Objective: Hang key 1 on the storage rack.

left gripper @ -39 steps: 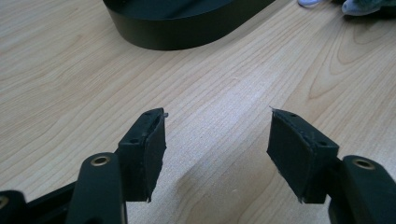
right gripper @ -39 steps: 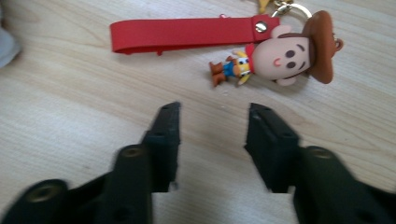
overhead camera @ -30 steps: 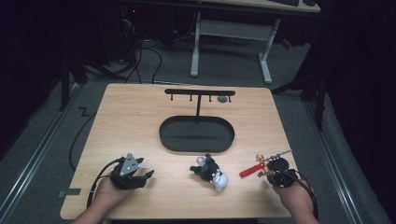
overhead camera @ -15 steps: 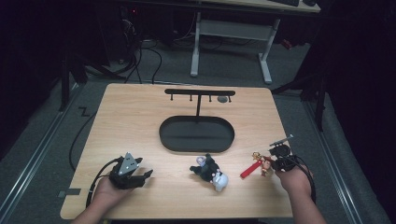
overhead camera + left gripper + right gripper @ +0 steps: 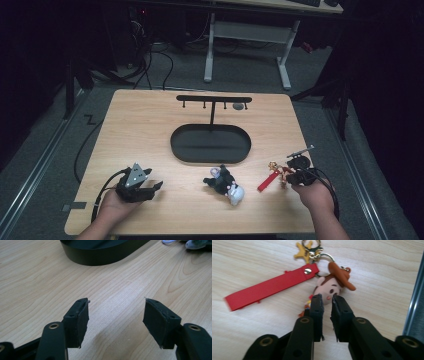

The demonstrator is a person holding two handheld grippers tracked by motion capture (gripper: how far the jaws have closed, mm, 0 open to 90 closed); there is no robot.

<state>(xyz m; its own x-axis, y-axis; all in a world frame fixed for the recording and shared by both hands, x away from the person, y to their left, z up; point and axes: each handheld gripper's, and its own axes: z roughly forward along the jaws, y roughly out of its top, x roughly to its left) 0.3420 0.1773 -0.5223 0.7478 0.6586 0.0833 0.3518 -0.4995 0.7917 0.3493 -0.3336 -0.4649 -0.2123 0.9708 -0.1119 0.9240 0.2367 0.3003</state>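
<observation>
A keychain lies at the table's right: a red strap point(image 5: 266, 181) point(image 5: 269, 288), a yellow star charm point(image 5: 303, 253) and a small cowboy figure point(image 5: 285, 172) point(image 5: 332, 287). My right gripper point(image 5: 291, 175) point(image 5: 326, 298) points down at the figure. Its jaws have just been opening and stand a narrow gap apart, tips at the figure's chin and over its body, with nothing pinched between the pads. My left gripper point(image 5: 156, 186) point(image 5: 116, 302) rests at the front left, jaws apart over bare wood.
A black oval base point(image 5: 176, 146) point(image 5: 100, 253) with a hook rack point(image 5: 212, 99) stands mid-table. A black and white plush toy point(image 5: 223, 183) lies in front of it. The table's right edge point(image 5: 314, 195) runs close to my right hand.
My right hand has shifted a little away from the table's front edge, toward the keychain. The keychain, the plush toy and my left gripper have stayed put.
</observation>
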